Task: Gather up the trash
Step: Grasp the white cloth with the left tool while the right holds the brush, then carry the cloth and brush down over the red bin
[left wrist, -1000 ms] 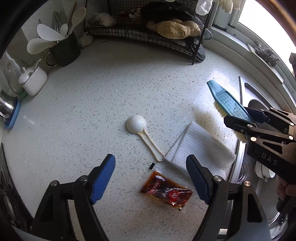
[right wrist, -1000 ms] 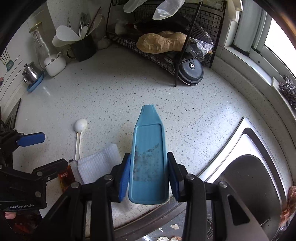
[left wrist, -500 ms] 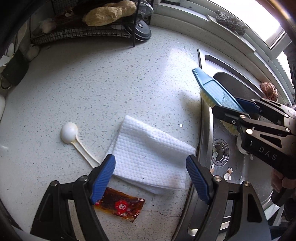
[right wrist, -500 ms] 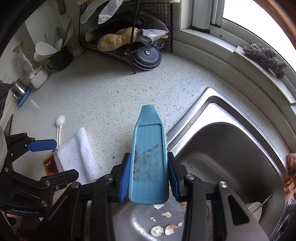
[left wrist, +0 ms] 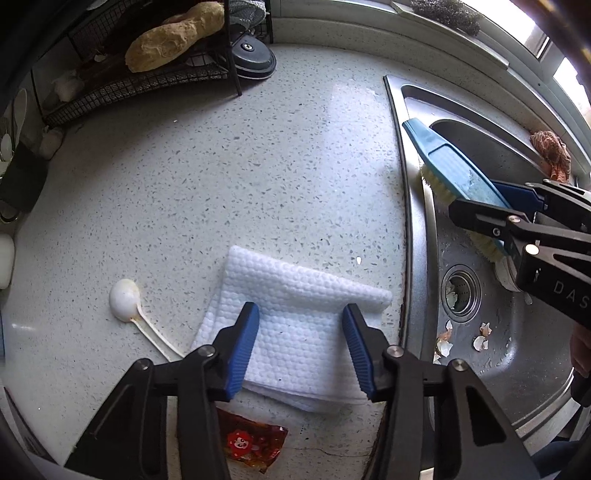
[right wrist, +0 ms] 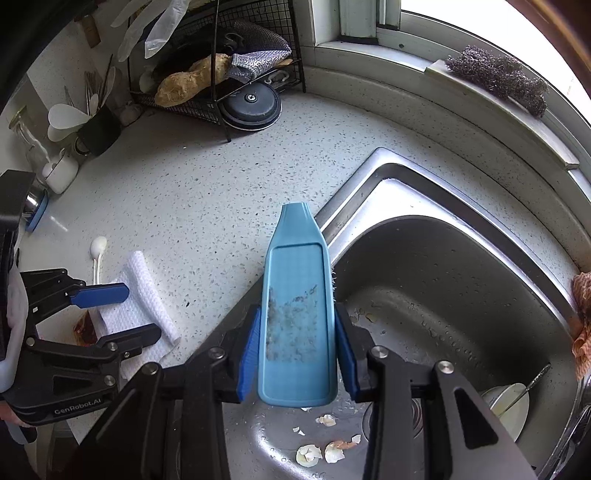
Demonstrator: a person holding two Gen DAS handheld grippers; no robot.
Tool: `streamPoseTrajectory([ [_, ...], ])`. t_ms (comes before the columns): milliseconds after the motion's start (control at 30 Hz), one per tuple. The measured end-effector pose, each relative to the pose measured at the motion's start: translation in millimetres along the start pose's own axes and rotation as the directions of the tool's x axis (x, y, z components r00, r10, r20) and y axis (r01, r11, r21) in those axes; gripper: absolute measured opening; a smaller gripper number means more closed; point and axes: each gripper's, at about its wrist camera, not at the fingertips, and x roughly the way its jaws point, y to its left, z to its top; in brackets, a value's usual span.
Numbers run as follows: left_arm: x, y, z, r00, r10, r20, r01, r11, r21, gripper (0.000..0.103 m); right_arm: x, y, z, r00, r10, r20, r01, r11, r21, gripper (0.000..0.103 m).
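my right gripper [right wrist: 298,354] clamps the blue brush [right wrist: 298,314], long axis pointing straight ahead. my left gripper [left wrist: 300,345], marked "genrobot.ai", has just been narrowing over the white cloth [left wrist: 299,295], not gripping. eggshells [right wrist: 319,452] lie below in the sink [right wrist: 461,280].

Daylight admitted through window [right wrist: 461,22] far ahead of grippers; pane blown out to white. Speckled counter [left wrist: 221,177] evenly lit, pale sheen seen ahead of left gripper [left wrist: 300,341]. Steel sink [right wrist: 461,295] rim streaked with glare. Soft shadows cast under rack [right wrist: 221,74]. Strong fisheye bending at edges; corners blacked out. Focus kept sharp, no motion blur noted.
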Motion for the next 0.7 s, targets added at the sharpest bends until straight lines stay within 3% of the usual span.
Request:
streamPoseTrajectory([
  [67, -2.1, 3.5, -1.6, 1.0, -0.003, 0.015, 0.004, 1.0, -0.024, 0.013, 1.2, 1.5, 0.5, 1.0, 0.002, 0.0, -0.002, 1.0, -0.007, 0.035],
  [167, -4.6, 7.3, -5.0, 0.999, -0.028, 0.02, 0.029, 0.998, -0.062, 0.006, 2.0, 6.2, -0.1, 1.0, 0.011, -0.002, -0.011, 1.0, -0.016, 0.036],
  [433, -46.0, 21.6, -29.9, 0.992, 0.014, 0.124, 0.001, 0.993, -0.119, 0.005, -13.7, 26.0, 0.9, 0.999, 0.041, 0.026, -0.039, 0.997, -0.063, 0.036],
  [700, -95.9, 45.6, -71.9, 0.975, 0.089, 0.205, -0.042, 0.974, -0.224, 0.005, -36.9, 73.0, -6.3, 0.993, 0.101, 0.059, -0.091, 0.985, -0.147, 0.036],
])
